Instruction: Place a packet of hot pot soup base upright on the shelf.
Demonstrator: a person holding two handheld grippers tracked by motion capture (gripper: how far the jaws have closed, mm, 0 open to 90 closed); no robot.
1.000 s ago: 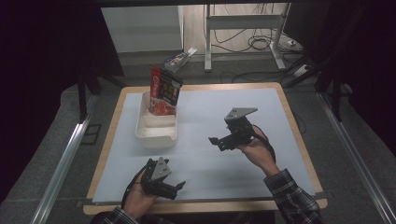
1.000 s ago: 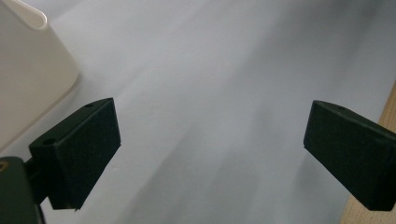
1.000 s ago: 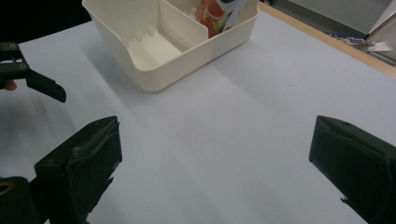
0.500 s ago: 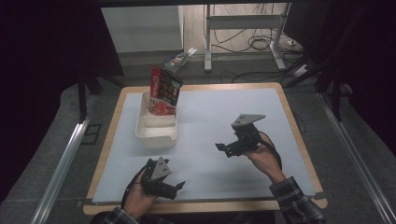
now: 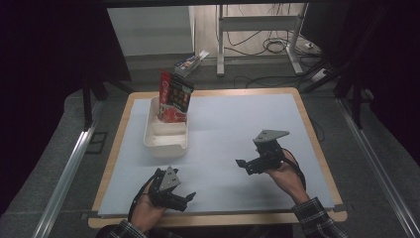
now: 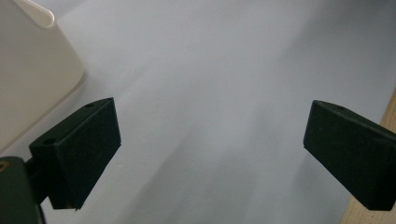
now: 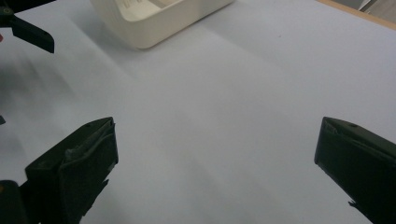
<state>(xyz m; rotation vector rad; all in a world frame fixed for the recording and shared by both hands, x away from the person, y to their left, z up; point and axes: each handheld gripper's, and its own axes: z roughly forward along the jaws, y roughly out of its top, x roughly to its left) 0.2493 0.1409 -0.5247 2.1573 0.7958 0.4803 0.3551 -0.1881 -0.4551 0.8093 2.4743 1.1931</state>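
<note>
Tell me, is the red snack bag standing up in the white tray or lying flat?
Standing up. The snack bag rises upright from the far end of the white tray, leaning slightly; its top stands well above the rim.

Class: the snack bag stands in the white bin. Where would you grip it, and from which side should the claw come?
Probably grip the snack bag by its top edge, coming from above. It stands upright at the far end of the white bin, whose walls hide its base, so only the upper part sticks out. The open right claw seems better placed.

Lab, floor cables (image 5: 270,44), metal frame (image 5: 292,49)
</note>
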